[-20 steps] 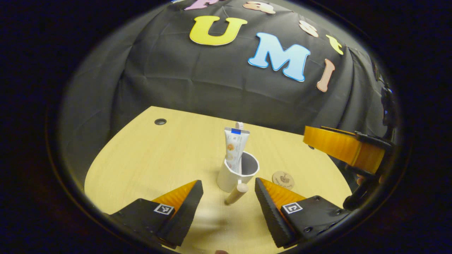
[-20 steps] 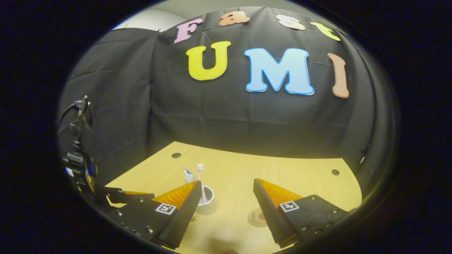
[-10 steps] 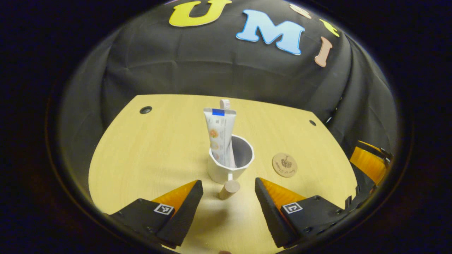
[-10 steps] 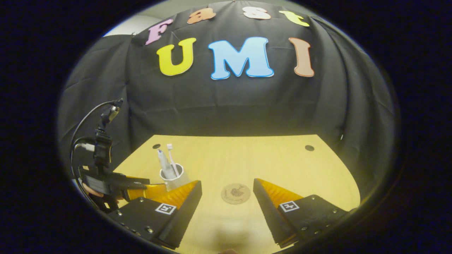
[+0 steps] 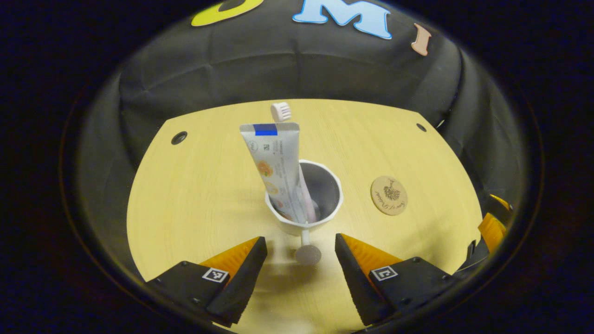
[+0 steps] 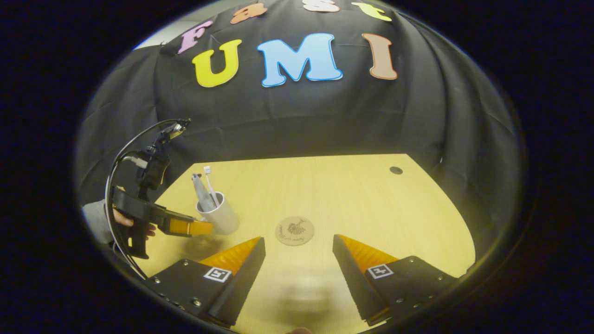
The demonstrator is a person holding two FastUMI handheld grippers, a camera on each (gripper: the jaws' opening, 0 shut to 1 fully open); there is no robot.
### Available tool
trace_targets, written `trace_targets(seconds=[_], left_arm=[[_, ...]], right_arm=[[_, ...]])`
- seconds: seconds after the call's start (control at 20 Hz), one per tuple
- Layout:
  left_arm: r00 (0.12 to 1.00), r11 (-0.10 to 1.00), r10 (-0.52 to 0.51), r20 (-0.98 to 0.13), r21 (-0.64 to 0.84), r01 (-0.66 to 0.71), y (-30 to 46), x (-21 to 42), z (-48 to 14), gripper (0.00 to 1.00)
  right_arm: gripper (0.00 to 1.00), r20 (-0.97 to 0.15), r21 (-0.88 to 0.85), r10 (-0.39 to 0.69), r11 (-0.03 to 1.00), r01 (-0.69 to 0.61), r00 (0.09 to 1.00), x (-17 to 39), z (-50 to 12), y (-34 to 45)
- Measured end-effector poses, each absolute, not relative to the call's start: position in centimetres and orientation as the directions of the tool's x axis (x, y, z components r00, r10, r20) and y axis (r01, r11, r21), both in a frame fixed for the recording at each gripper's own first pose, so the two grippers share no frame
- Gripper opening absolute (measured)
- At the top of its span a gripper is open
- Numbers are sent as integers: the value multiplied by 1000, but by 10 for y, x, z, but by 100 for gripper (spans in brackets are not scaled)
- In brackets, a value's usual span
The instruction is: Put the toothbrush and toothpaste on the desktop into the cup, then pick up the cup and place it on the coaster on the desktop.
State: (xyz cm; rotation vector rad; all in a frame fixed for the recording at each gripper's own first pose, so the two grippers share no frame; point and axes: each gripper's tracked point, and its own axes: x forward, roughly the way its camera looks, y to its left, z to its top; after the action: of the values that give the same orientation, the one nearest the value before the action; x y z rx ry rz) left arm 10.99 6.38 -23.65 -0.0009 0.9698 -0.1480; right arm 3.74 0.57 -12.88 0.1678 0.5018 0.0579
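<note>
A white cup (image 5: 304, 218) stands on the wooden desktop (image 5: 195, 195) with a toothpaste tube (image 5: 276, 162) and a toothbrush (image 5: 280, 111) upright inside it. Its handle, a short stick with a round end (image 5: 308, 254), points toward me between the fingers of my left gripper (image 5: 300, 260), which is open and touches nothing. A round brown coaster (image 5: 389, 195) lies to the right of the cup. In the right gripper view the cup (image 6: 218, 214) is at the left with the left gripper (image 6: 185, 227) beside it, the coaster (image 6: 294, 230) lies ahead, and my right gripper (image 6: 299, 260) is open above the desktop.
Cable holes sit in the desktop at the far left (image 5: 178, 138) and far right (image 5: 421, 127). Black cloth walls the desk on all sides. A hand (image 6: 121, 220) holds the left gripper, with cables rising from it (image 6: 139, 148).
My left gripper has moved closer to the cup and tilted down, so the handle now sits between its fingers. My right gripper has swung right and back, away from the cup, facing the coaster.
</note>
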Motion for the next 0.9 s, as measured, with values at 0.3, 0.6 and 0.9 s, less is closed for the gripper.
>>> trace_targets(seconds=[0.3, 0.6, 0.9], left_arm=[[490, 992, -110, -865, -63, 112, 62, 118, -267, 96], [462, 992, -92, -882, -41, 119, 62, 127, -282, 85], [438, 992, -96, -894, -49, 118, 58, 127, -291, 53]], right_arm=[[90, -500, 196, 81, 980, 21, 862, 45, -139, -10], [90, -524, 212, 79, 976, 40, 848, 54, -146, -14], [91, -539, 196, 89, 980, 21, 837, 52, -152, -10]])
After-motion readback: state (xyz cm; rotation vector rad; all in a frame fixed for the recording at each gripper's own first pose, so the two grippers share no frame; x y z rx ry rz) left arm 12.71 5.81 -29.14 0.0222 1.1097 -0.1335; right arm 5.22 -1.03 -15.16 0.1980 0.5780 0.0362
